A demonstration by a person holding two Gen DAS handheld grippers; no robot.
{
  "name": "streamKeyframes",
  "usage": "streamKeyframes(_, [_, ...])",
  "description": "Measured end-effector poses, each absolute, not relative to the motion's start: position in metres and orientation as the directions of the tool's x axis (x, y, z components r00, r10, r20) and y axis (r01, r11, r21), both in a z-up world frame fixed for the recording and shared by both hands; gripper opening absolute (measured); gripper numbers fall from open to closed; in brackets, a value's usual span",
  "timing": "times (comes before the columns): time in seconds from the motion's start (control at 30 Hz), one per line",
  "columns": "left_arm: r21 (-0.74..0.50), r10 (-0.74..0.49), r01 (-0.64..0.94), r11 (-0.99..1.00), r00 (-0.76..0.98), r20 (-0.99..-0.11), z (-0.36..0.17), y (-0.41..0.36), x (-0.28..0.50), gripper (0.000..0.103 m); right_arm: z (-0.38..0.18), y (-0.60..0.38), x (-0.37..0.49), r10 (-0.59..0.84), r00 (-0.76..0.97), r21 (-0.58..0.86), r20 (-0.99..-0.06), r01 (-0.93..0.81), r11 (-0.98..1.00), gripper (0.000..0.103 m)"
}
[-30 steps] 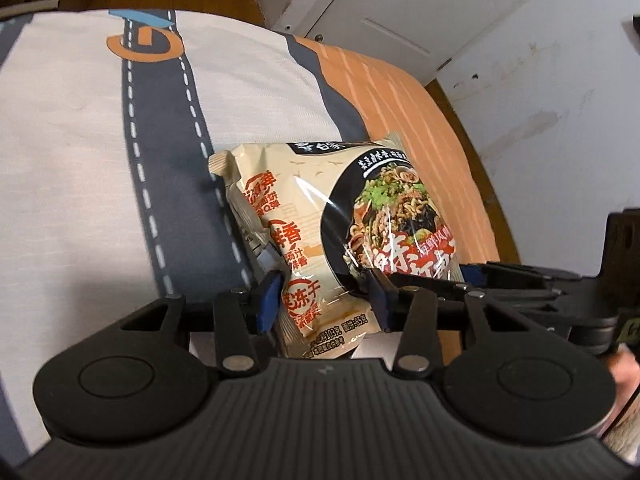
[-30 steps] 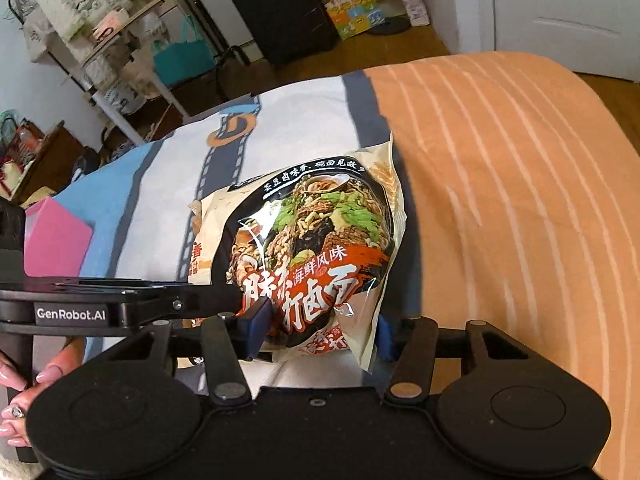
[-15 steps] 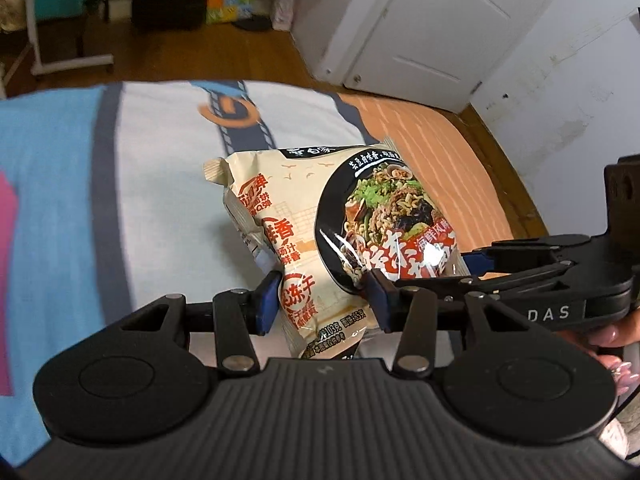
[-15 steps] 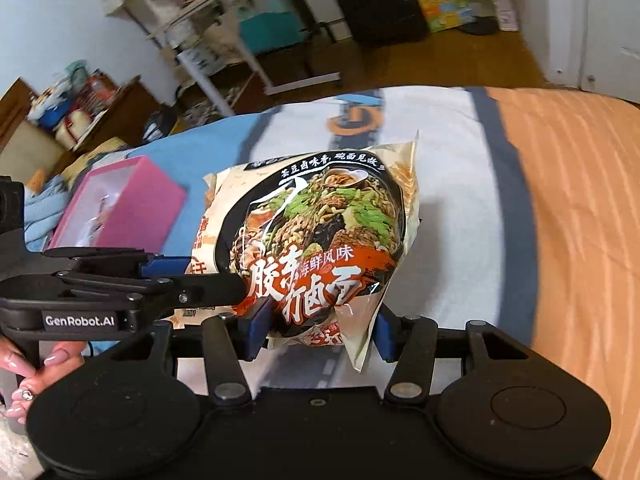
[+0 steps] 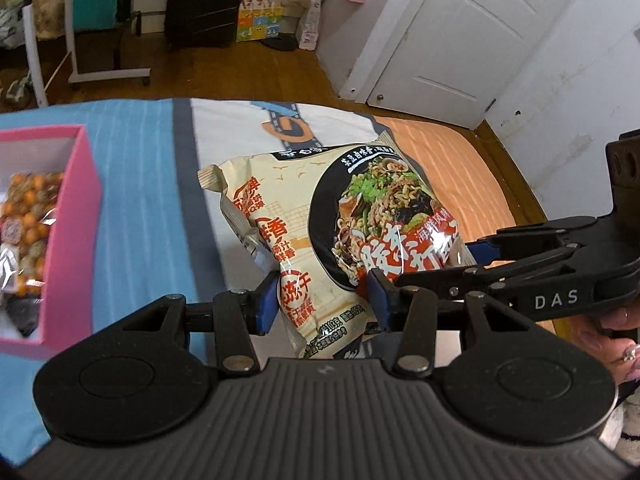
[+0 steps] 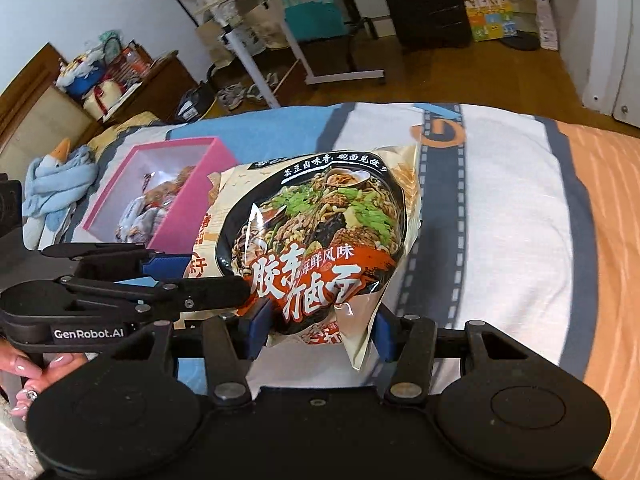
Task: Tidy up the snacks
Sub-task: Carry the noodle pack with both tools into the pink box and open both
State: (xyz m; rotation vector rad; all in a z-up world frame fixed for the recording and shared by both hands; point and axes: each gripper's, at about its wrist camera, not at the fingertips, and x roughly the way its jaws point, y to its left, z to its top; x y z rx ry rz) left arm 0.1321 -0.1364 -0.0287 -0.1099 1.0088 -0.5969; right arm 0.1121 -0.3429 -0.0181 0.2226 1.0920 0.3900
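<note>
A cream and black instant-noodle packet [image 5: 320, 216] hangs above the bed, held from both sides. My left gripper [image 5: 322, 300] is shut on its lower left part, the blue pads pressing into the wrapper. In the right wrist view my right gripper [image 6: 320, 330] is shut on the packet [image 6: 320, 232] at its lower right corner. Each gripper shows in the other's view: the right gripper [image 5: 452, 264] comes in from the right, the left gripper [image 6: 200, 276] from the left. A pink box [image 5: 76, 216] holding snack packs stands on the blue part of the sheet, left of the packet.
The bed sheet [image 6: 500, 220] runs blue, white and orange. A blue stuffed toy [image 6: 56, 180] lies left of the pink box [image 6: 192, 208]. Beyond the bed are wooden floor, a white desk frame [image 6: 256, 60], a black suitcase [image 5: 204, 4] and a white door [image 5: 452, 40].
Both grippers have risen and swung left with the packet held between them. The pink box has come into both views, and more of the room shows.
</note>
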Motion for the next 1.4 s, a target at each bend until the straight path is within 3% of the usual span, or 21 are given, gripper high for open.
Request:
streamKeyframes(0.53, [-0.324, -0.497, 0.39, 0.862, 0.522, -0.693, -0.004, -0.022, 0.127, 0.044, 0.009, -0.229, 0.129, 0.418, 0.439, 0.316, -0.795, -0.287, 0.904, 0.056])
streamKeyframes(0.8, [-0.249, -0.451, 0.397, 0.883, 0.575, -0.682, 0.004, 0.039, 0.147, 0.047, 0.001, -0.178, 0.151, 0.487, 0.449, 0.409, -0.749, -0.264, 0.873, 0.055])
streamKeyframes(1.03, [-0.255, -0.413, 0.332, 0.908, 0.61, -0.677, -0.013, 0.096, 0.175, 0.048, -0.025, -0.129, 0.177, 0.542, 0.43, 0.475, -0.722, -0.261, 0.84, 0.054])
streamKeyframes(1.4, [-0.335, -0.407, 0.239, 0.911, 0.641, -0.65, -0.06, 0.149, 0.208, 0.05, -0.05, -0.075, 0.188, 0.5, 0.476, 0.396, -0.724, -0.307, 0.865, 0.054])
